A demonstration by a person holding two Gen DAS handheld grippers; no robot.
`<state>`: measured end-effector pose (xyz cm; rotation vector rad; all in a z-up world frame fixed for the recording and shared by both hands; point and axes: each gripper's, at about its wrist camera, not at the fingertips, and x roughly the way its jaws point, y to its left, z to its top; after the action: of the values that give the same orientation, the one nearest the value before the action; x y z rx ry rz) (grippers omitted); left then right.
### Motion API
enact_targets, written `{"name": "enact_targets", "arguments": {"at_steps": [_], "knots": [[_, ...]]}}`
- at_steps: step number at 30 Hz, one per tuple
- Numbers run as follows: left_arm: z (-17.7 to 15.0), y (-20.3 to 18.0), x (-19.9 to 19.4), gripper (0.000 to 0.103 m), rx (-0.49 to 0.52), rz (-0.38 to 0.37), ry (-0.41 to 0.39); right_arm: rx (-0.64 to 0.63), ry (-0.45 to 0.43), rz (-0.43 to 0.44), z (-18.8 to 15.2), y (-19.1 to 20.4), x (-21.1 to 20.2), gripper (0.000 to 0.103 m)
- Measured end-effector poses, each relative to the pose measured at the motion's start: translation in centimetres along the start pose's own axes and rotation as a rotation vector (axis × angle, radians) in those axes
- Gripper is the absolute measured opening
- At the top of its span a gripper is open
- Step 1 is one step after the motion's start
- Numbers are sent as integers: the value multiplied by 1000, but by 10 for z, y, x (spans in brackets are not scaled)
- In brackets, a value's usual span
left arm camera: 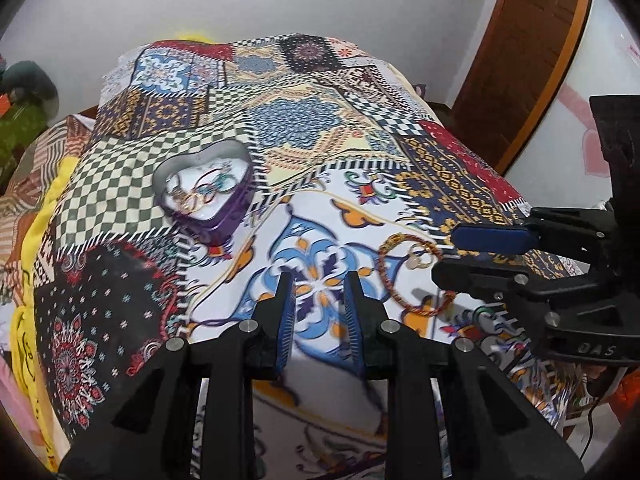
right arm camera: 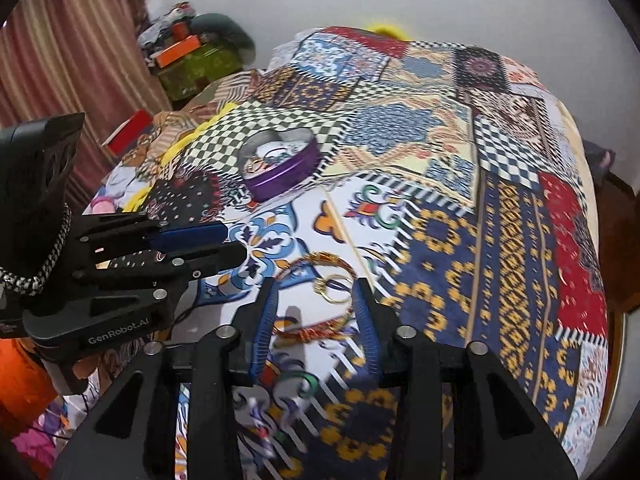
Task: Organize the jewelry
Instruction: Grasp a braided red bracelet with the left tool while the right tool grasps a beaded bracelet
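Note:
A heart-shaped tin box (left arm camera: 204, 188) with purple sides lies open on the patterned bedspread (left arm camera: 320, 140), holding several rings and bangles; it also shows in the right wrist view (right arm camera: 280, 166). A red-and-gold braided bracelet (left arm camera: 412, 276) and gold rings (left arm camera: 418, 258) lie on the cloth; in the right wrist view the bracelet (right arm camera: 320, 296) and rings (right arm camera: 334, 288) sit between my right fingers. My left gripper (left arm camera: 318, 280) is open and empty, left of the bracelet. My right gripper (right arm camera: 316, 286) is open around the rings, above the cloth.
The bed is covered by a patchwork cloth (right arm camera: 480, 200). Boxes and clutter (right arm camera: 192, 56) stand at the far left by a curtain. A wooden door (left arm camera: 532, 52) is at the right. A yellow blanket (left arm camera: 36, 220) edges the bed's left side.

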<state>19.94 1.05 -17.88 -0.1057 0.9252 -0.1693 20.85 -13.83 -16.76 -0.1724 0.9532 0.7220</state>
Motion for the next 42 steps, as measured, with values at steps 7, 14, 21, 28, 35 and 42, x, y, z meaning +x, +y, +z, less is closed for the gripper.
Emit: {"name": "enact_targets", "arguments": {"at_steps": [7,14,21,28,35,42], "knots": [[-7,11,0,24,-15,4,2,-56,74,-57,4,6,27,16],[-6,5,2,24,-6,-23,7,-45,60,-67,4,2,26,8],[4,-9,6,24,11,-60,15,-16,-15,-41,7,1,0,7],[9,-23,17,24,29,-75,28,19,-61,-71,6,-13,-17,7],[13,-33,36,3,52,-59,62,58,-58,-81,-2,-26,-19,7],[13,-31,29,1,48,-31,36,76,-62,-78,-6,-30,-24,7]]}}
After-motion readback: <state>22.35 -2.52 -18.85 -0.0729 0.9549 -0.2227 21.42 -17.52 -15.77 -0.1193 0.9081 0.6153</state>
